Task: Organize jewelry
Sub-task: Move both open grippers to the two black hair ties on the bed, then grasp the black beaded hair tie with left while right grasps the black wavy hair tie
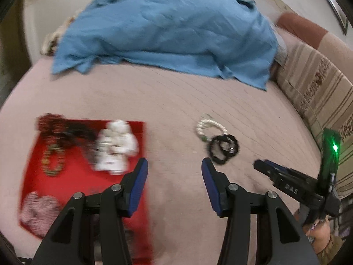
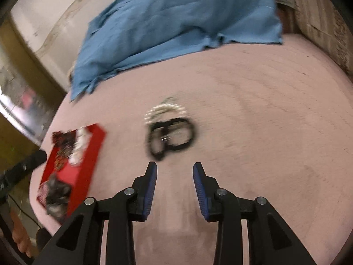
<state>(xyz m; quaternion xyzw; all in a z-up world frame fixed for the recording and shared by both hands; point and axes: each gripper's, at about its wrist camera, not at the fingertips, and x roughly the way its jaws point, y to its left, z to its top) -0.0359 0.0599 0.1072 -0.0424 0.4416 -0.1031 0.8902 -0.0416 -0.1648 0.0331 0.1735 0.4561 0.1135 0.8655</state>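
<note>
**Two bracelets left on the bed, both grippers empty**

From the left wrist, we see our left hand-held gripper (image 1: 174, 163) partly open with nothing between its pads, hovering over the pink bed (image 1: 176, 92). The red tray (image 1: 75, 176) sits at the left, already carrying beaded pieces and a white pouch (image 1: 117, 148). The white bracelet (image 1: 209, 128) and black bracelet (image 1: 224, 148) lie touching each other, just beyond the right pad. The right hand-held gripper (image 1: 260, 165) reaches in from the right.

From the right wrist, our right hand-held gripper (image 2: 175, 167) is narrowly open and empty, with the black bracelet (image 2: 172, 137) directly ahead and the white bracelet (image 2: 165, 110) behind it. The tray (image 2: 92, 145) is well apart to the left.

We judge the risk is snagging: the looped black strands overlap the white beads, so lifting one could drag the other. The soft bedding may also let thin strands slip past the pads.
</note>
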